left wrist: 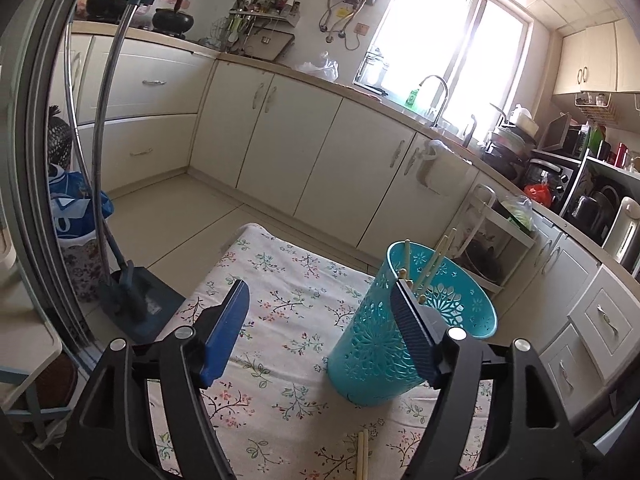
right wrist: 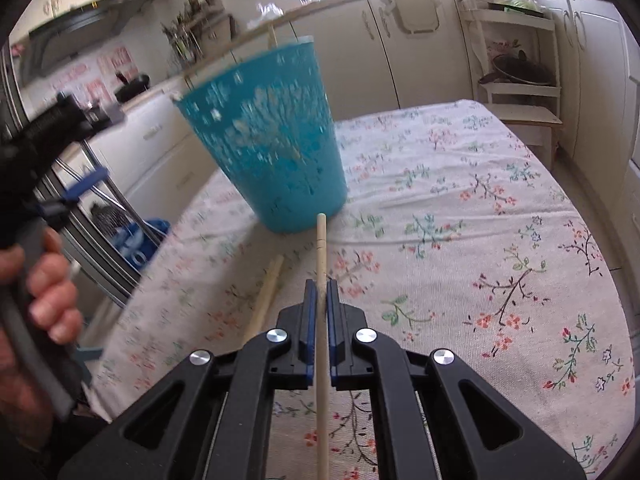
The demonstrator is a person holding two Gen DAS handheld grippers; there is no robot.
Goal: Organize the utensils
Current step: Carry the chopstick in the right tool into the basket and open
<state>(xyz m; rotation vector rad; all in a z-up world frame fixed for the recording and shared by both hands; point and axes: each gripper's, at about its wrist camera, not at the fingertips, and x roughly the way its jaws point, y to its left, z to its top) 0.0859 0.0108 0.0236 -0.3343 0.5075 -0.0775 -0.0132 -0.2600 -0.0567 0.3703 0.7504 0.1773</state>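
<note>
Standing on the floral tablecloth [right wrist: 460, 184], the teal basket [left wrist: 404, 328] holds chopsticks [left wrist: 434, 258], no readable writing. Right gripper [right wrist: 321, 300] pinches one chopstick [right wrist: 321, 248]; another [right wrist: 267, 292] lies left. Left gripper [left wrist: 324, 324] gapes empty; only the right view shows a hand [right wrist: 44, 292].

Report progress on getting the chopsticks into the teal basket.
Done: several chopsticks already stand in the teal basket. In hand: the right gripper has its jaws shut on one chopstick. The left gripper is open and empty. Left: a loose chopstick lies on the floral tablecloth.
</note>
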